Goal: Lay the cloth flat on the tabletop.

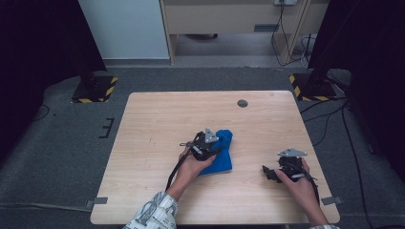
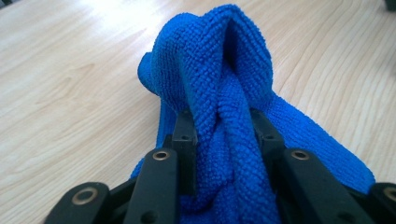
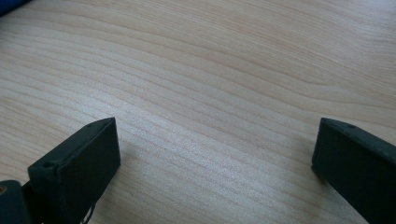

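Note:
A blue microfibre cloth (image 1: 223, 155) lies bunched near the middle of the wooden table (image 1: 157, 124). My left gripper (image 1: 216, 144) is shut on a raised fold of it. In the left gripper view the cloth (image 2: 210, 51) stands up in a ridge between the two black jaws of the left gripper (image 2: 224, 109), which press on it from both sides and are partly wrapped by it. My right gripper (image 1: 268, 172) rests low over bare wood at the front right, apart from the cloth. The right gripper (image 3: 215, 144) is open wide with nothing between its jaws.
A small dark round disc (image 1: 242, 103) sits in the table near its far edge. Two black stands with yellow-and-black striped bases (image 1: 95, 88) (image 1: 310, 86) flank the table's far corners on the grey floor. Cables (image 1: 334, 114) run along the right side.

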Demonstrator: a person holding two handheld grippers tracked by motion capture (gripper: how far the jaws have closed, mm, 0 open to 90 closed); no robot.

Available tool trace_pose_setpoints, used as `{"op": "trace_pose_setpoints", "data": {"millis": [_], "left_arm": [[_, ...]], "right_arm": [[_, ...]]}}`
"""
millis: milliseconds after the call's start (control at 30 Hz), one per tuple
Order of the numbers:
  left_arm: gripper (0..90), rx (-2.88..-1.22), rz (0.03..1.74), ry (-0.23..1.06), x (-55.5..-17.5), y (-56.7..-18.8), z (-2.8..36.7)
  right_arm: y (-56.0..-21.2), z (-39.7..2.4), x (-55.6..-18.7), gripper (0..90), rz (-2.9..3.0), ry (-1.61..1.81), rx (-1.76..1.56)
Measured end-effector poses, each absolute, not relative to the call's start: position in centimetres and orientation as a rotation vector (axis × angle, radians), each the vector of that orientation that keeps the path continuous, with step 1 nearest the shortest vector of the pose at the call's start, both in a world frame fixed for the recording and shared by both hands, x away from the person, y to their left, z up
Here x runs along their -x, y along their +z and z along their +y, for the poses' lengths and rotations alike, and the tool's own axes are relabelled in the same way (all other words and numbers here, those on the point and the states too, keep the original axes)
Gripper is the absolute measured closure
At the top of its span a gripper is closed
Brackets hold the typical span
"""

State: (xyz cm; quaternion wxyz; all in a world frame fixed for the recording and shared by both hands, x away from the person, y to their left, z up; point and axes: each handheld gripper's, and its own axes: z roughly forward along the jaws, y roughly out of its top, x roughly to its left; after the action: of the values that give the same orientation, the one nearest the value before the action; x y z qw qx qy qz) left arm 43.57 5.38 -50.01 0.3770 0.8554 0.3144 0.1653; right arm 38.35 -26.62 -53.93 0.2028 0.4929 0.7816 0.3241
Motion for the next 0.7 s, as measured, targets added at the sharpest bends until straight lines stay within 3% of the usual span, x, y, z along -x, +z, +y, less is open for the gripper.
{"op": "trace_pose_setpoints", "data": {"millis": [467,600,700], "left_arm": [[60.8,-2.201,0.823,0.423,-43.7,-52.2,5.0],[55.4,-2.188,0.820,0.450,-43.5,-52.5,5.1],[46.1,-2.176,0.834,0.465,-43.5,-52.5,5.1]], "right_arm": [[-53.9,-26.6,-38.3,0.9,2.179,0.901,-1.378],[-53.9,-26.6,-38.3,0.9,2.179,0.900,-1.379],[-53.9,-26.5,-38.4,0.9,2.177,0.902,-1.380]]}}
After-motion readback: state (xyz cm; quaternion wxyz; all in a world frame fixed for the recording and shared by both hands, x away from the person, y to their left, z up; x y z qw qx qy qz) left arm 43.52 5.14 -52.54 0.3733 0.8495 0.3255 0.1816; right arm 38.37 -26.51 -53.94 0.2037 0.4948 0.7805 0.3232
